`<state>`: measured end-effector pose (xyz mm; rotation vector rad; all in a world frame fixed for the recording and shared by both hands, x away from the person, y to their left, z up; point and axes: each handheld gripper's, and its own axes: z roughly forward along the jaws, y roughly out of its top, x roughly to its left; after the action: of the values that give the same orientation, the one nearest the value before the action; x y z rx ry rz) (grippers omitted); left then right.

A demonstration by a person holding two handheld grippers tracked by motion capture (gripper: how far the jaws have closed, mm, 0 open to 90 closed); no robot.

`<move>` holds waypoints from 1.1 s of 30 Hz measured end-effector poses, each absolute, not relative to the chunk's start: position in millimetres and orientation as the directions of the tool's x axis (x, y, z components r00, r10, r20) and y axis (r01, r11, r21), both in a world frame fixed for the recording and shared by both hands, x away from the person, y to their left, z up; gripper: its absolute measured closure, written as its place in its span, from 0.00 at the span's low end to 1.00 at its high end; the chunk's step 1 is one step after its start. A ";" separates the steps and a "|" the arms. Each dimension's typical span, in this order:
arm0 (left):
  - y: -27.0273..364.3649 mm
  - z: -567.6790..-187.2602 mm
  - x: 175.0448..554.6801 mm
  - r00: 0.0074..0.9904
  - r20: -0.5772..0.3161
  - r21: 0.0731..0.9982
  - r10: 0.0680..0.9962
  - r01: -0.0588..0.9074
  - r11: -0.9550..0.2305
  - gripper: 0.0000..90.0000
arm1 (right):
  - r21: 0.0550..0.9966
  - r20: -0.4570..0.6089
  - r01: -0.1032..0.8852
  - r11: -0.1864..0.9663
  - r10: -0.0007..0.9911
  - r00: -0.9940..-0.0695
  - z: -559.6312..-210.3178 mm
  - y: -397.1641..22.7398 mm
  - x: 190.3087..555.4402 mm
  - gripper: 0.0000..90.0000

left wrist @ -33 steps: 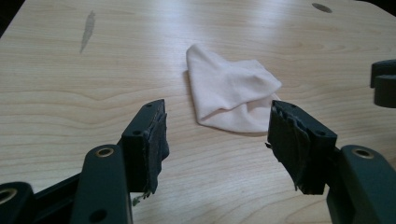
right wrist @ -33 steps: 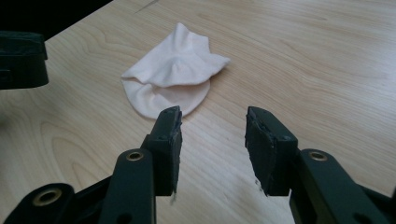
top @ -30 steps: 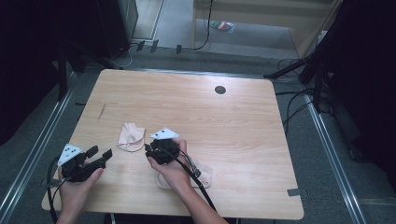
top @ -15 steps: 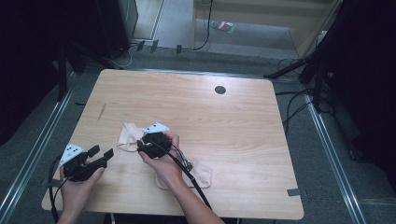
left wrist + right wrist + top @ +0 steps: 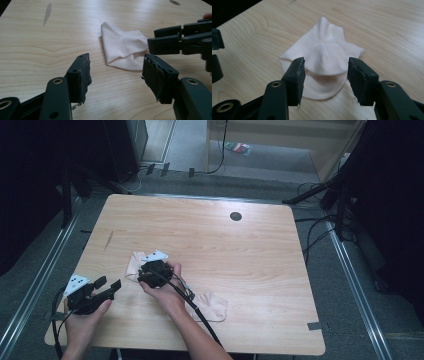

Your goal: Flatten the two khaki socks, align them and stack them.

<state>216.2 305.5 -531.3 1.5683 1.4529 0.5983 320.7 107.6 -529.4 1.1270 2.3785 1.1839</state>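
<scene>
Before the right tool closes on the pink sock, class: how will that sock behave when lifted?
The sock lies crumpled with soft folds, so it will probably droop limply. It looks thin and light, so it should lift easily. Knit fabric likely grips the tool pads rather than slipping.

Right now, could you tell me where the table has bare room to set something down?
The far half of the table, around the dark round hole, and its right side are bare. The near left is crowded: left gripper, right gripper, two pale socks.

Wood table [image 5: 260, 250], grey floor [image 5: 260, 180] (dark surrounds).
</scene>
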 end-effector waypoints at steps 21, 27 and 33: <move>305.1 -531.6 215.7 0.202 -0.225 0.841 0.953 0.534 0.085 0.45 | 0.735 -0.006 0.501 0.457 0.743 -0.670 -537.7 122.6 319.5 0.96; 301.4 -531.4 216.0 0.216 -0.230 0.842 0.949 0.533 0.083 0.45 | 0.784 0.008 0.463 0.414 0.739 -0.674 -513.5 108.8 314.5 0.96; 288.0 -528.3 215.8 0.255 -0.252 0.844 0.933 0.529 0.084 0.45 | 0.813 -0.010 0.430 0.393 0.747 -0.665 -484.0 80.6 303.9 0.96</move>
<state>215.8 288.0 -528.3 1.5745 1.4008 0.5332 303.9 80.6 -484.0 1.0172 2.2817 1.1663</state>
